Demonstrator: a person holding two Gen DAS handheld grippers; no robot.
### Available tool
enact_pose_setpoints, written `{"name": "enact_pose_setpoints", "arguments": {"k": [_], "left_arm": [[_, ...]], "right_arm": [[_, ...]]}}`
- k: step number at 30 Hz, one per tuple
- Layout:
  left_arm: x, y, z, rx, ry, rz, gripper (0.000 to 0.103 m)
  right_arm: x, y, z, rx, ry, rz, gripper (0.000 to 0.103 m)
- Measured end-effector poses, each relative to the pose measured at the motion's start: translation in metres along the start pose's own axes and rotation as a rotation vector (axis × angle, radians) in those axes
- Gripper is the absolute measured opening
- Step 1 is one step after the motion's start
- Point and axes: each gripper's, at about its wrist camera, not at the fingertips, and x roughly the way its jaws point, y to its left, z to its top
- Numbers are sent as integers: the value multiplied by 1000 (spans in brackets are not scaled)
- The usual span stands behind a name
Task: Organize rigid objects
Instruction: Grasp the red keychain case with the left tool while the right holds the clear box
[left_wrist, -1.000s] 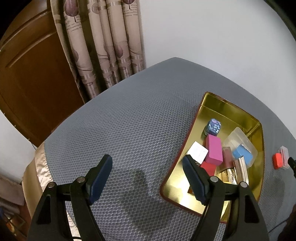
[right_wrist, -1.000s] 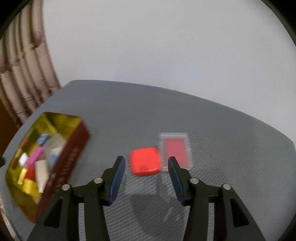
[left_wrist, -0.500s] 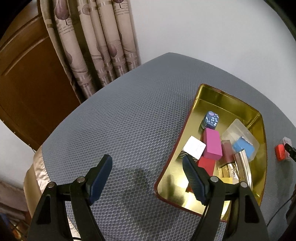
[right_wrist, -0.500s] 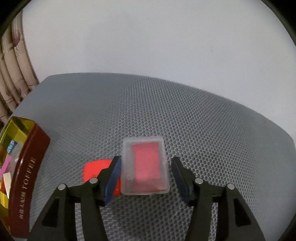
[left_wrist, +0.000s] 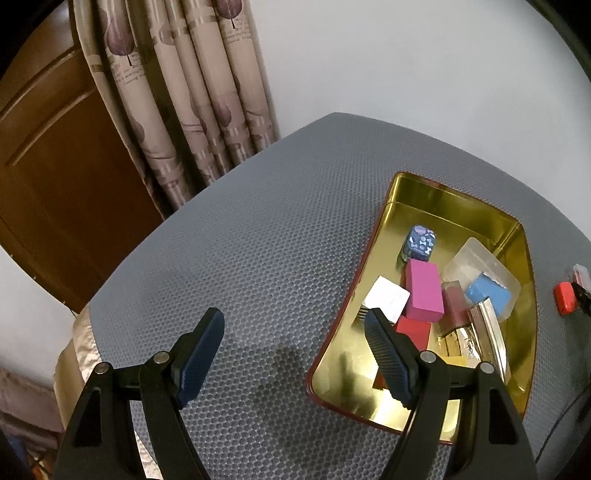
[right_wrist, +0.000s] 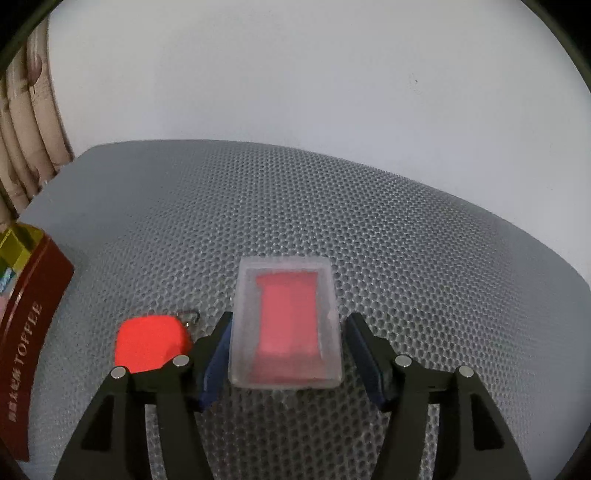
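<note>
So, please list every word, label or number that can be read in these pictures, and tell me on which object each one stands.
"TOFFEE": pale letters running along the dark red outer wall of the gold-lined metal tin, right wrist view.
A row of smaller pale characters beside it on the same wall: too small and blurred to read.
Clear plastic case holding a red card, orange-red rounded plastic box, the coloured blocks in the tin: no readable text.

dim room light, sharp frames, fisheye edges bent, tin (left_wrist: 447, 206) glaring.
</note>
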Motion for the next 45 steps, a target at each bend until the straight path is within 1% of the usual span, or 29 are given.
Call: {"name": "enact_pose_setpoints", "arguments": {"k": [4,5,6,8,12,14,16,18,19,21,22,24,26,28,31,34,36,37,40,43,45], "left_arm": [[-1,-4,0,6,-11,4,75],[-2,-5,0,13,-18,7,75],[-2,-7,0,18,-26,10,75],[-5,-11,-1,33,-38,8,75],[-10,-18,-3,50,-56,5,75],[-15,-25,-5,71,-71,0,75],[-20,-34,-8,96,-84,-16,75],[-27,-47,-12,113,-93,-24,75],[-31,-56,-14,132,-98,-41,75],[-41,-76,-14,178,-102,-78,76],[-49,-89,-13,199,-114,-107,76],[-62,-111,-10,224,-126,-163,76],[-72,-138,-6,242,-101,-246,76],[-76,-161,-4,261,-68,-302,78],[-74,-196,0,287,0,-364,78],[-64,-230,7,291,63,-382,78],[-55,-249,11,279,111,-379,78],[-51,-260,11,280,140,-390,78],[-34,-290,13,296,205,-385,78],[-16,-314,16,298,237,-373,76],[-3,-325,18,281,254,-345,74]], "right_arm": [[1,2,-2,-2,-5,4,63],[0,1,-4,3,-8,7,55],[-3,0,-7,8,-15,3,54],[-6,-1,-12,15,-14,4,54],[-22,-7,-34,20,-19,-11,54],[-33,-11,-48,25,-18,-33,54],[-41,-15,-58,38,-18,-37,54],[-52,-18,-68,61,-18,-63,54],[-56,-19,-69,73,-18,-69,54],[-67,-29,-84,108,-15,-87,54],[-70,-25,-85,116,-15,-91,54],[-79,-32,-97,140,-15,-112,54],[-92,-34,-111,166,-15,-124,54],[-101,-39,-122,187,-14,-142,54],[-117,-48,-139,214,-11,-173,54],[-122,-54,-146,252,-12,-191,54],[-126,-45,-147,276,-17,-171,54],[-127,-41,-148,271,-15,-179,54],[-129,-22,-148,230,-6,-215,54],[-133,-16,-152,240,-7,-202,54],[-136,-10,-154,247,-9,-194,54]]}}
